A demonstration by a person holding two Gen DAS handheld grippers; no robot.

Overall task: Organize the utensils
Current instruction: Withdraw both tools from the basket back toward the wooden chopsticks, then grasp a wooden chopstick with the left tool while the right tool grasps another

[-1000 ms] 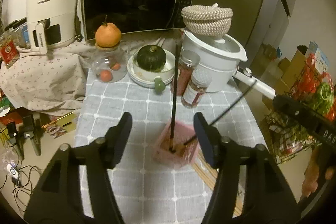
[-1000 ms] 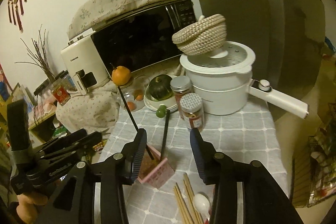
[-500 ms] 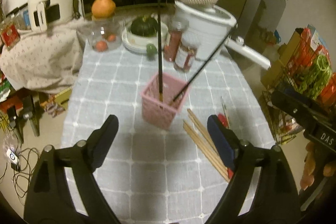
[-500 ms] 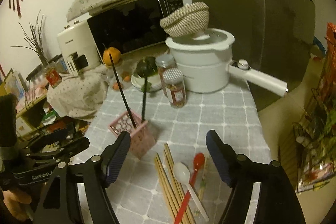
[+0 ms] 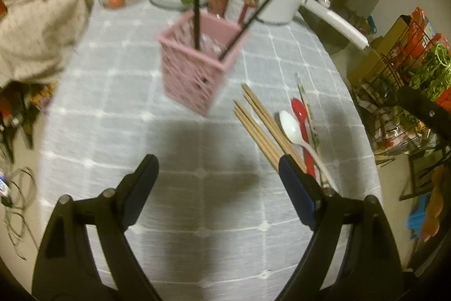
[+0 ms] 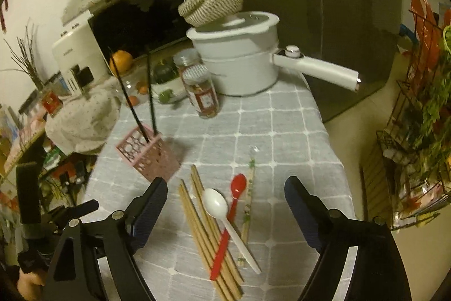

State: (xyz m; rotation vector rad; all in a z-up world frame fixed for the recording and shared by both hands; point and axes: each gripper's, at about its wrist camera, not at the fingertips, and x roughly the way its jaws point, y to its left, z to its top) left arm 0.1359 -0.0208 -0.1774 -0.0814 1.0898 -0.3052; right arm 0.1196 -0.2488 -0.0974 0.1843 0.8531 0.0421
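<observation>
grey checked tablecloth [image 6: 282,131] on a small kitchen table, microwave [image 6: 146,19] and white pot [image 6: 239,66] at the far end. pink holder [image 6: 146,154] stands mid-table toward the left, 2 black chopsticks [image 6: 132,109] already in it, leaning apart.

loose pile lies near, to the right of the holder: wooden chopsticks [image 6: 208,239] as a bundle, white spoon [image 6: 225,219] lying across them, red spoon [image 6: 228,227] alongside and partly under the white handle, 1 patterned stick [image 6: 248,205] on the far right.

right gripper [image 6: 222,205] hovers over the pile, jaws spread wide, holding nothing. left gripper [image 5: 217,174] hovers over bare cloth just left of the pile, also spread and empty.

looks like the step is picking the next utensil. suggest taking the white spoon first since it sits on top. grip the handle mid-length, not the bowl, and square the jaws across it so they don't catch the red spoon beside it. lift straight up to avoid scattering the bundle. drop it bowl up, away from the leaning black sticks; the holder looks light, so it could tip.
</observation>
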